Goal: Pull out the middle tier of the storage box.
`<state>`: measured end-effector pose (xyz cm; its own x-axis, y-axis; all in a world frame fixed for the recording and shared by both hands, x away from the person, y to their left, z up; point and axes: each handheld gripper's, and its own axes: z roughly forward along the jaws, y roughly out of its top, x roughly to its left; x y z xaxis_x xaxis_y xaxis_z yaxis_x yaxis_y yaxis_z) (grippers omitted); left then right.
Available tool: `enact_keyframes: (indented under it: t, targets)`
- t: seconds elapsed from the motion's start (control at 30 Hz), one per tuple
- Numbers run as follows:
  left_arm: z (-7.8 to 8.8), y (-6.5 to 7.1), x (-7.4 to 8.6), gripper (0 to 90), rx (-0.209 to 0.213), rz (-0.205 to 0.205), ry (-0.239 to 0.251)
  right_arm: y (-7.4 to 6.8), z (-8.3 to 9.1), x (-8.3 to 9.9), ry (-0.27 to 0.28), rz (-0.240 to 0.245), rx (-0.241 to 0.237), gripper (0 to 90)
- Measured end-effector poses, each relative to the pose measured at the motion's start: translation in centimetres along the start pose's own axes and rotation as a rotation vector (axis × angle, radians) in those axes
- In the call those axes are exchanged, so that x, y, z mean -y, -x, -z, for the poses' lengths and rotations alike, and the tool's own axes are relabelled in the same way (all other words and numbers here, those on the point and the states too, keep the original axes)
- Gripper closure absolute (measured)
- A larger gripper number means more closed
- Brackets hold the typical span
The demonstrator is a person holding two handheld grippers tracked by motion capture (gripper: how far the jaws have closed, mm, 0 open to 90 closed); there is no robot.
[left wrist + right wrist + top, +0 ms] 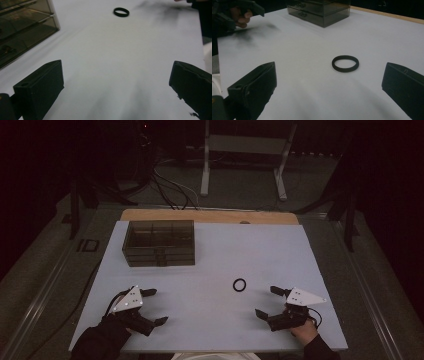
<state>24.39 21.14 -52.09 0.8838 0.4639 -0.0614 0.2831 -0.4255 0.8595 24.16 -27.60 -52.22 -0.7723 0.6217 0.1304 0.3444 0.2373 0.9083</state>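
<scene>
A: We are logging the black ring (239, 285) lying flat on the white tabletop (215, 260), a little right of centre, with nothing touching it.

B: Agreed. Our right gripper (270, 302) is sitting near it, with the ring at about ten o'clock from it in the high view. Its jaws are spread wide and holding nothing. In the right gripper view the ring (345, 63) is lying ahead, between the two jaws but beyond their tips.

A: Our left gripper (155, 306) is hovering well apart at the near left, jaws also spread and empty. The smoky drawer box (159, 242) is standing at about eleven o'clock from the ring.

B: We are judging the ring light, thin and likely rubbery, so it may flex or skid on the smooth surface.

A: We are thinking of pinching across the band at one side, one jaw inside the hole and one outside, and closing gently.
</scene>
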Motion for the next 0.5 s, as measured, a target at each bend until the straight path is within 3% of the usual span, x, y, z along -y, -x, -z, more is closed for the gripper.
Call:
enact_keyframes:
  t: [0.23,0.3,0.5]
  targets:
    - [0.6,0.7,-1.3,1.0,0.022,-0.049,0.022,-0.2,-0.1,-0.1,0.008,-0.005,0.012,0.0]
    - [0.9,0.9,-1.7,1.0,0.028,-0.082,0.021,-0.2,-0.1,-0.2,0.013,-0.008,0.016,0.0]
    - [1.2,1.0,-2.3,1.0,0.002,-0.092,0.021,-0.2,-0.2,-0.2,0.014,-0.004,0.013,0.0]
